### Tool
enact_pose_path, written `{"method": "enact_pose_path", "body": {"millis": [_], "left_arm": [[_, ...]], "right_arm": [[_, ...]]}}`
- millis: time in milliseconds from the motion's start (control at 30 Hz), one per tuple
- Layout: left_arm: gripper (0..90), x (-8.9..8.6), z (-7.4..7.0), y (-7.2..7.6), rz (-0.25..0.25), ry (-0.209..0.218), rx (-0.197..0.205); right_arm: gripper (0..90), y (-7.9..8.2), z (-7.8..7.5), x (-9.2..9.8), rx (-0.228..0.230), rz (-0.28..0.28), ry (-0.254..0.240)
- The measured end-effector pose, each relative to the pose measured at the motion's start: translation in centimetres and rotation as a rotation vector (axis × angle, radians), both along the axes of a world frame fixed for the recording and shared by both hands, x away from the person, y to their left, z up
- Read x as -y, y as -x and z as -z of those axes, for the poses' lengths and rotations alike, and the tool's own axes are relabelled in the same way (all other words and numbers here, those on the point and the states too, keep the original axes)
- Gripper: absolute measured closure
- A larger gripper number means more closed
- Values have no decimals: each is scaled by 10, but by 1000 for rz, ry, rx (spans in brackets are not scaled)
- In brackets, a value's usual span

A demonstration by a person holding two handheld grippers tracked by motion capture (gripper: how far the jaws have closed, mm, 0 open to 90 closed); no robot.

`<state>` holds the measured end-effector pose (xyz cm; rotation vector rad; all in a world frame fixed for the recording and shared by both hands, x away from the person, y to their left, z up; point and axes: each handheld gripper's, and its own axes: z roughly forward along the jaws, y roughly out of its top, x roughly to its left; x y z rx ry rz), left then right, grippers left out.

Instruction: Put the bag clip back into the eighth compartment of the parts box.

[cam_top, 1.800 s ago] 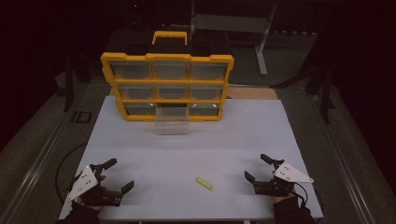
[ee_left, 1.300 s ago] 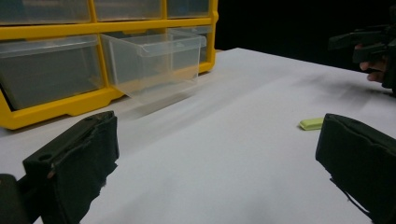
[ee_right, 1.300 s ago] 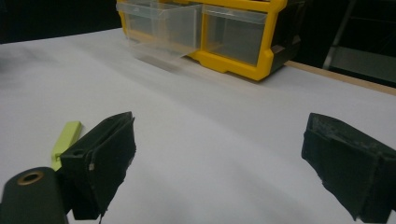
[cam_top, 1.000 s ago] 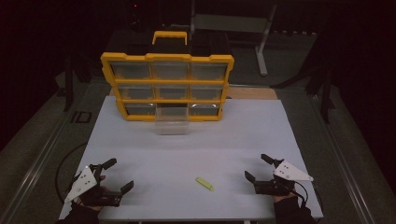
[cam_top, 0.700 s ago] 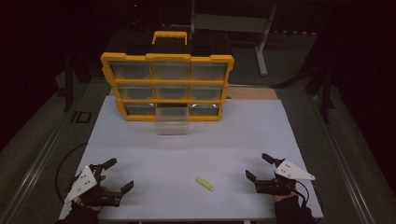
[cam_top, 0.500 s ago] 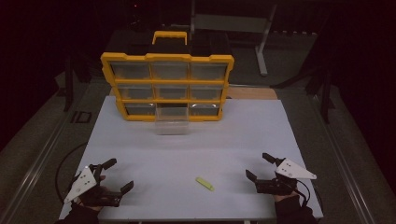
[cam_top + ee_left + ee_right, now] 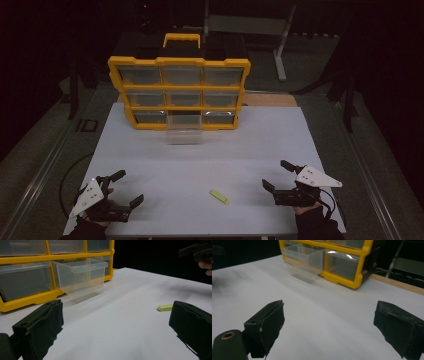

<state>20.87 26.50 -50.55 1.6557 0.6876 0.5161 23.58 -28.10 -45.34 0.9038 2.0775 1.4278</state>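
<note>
Since the earlier frames almost nothing had moved: the right claw (image 7: pixel 276 176) had only drifted slightly, and the left claw (image 7: pixel 129 188) kept its place. Both rested low at the near edge of the white counter (image 7: pixel 240 145), jaws wide apart and holding nothing. A small yellow-green tab (image 7: pixel 219 196) lay flat on the counter between them, nearer the right claw. Farther back, a clear drawer (image 7: pixel 184 133) stood pulled out of the yellow organizer (image 7: pixel 179 92). The work appeared to be at its start; next, one claw would likely need to reach the tab and close on it.
</note>
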Motion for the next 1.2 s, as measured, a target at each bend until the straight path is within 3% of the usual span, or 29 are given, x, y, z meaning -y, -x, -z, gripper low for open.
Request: {"method": "enact_pose_path", "body": {"millis": [500,800,1200], "left_arm": [[4,0,0,0,5,1,-1],[4,0,0,0,6,2,-1],[4,0,0,0,10,1,-1]], "right_arm": [[98,-2,-19,-24,-3,-45,20],[95,-6,-18,-43,-24,-106,25],[96,-8,-11,-79,-65,-193,76]]}}
